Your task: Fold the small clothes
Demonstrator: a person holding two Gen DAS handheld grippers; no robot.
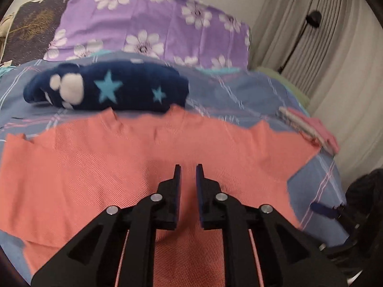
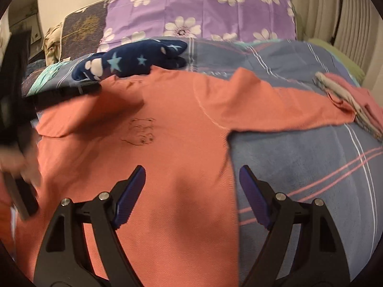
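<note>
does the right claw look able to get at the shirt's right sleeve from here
Probably yes: the right claw is open above the orange shirt, and the sleeve lies flat on the blanket with nothing covering it.

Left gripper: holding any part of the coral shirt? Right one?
Neither. The left gripper has a narrow empty gap above the coral shirt; the right gripper is wide open over its side edge.

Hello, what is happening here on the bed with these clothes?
A person with a gripper in each hand is folding small clothes on a bed. An orange shirt lies spread flat, one sleeve stretched out to the side. The left gripper, jaws only slightly apart, and the open right gripper are both over it, holding nothing. A folded navy star garment and a pink one lie nearby.
</note>
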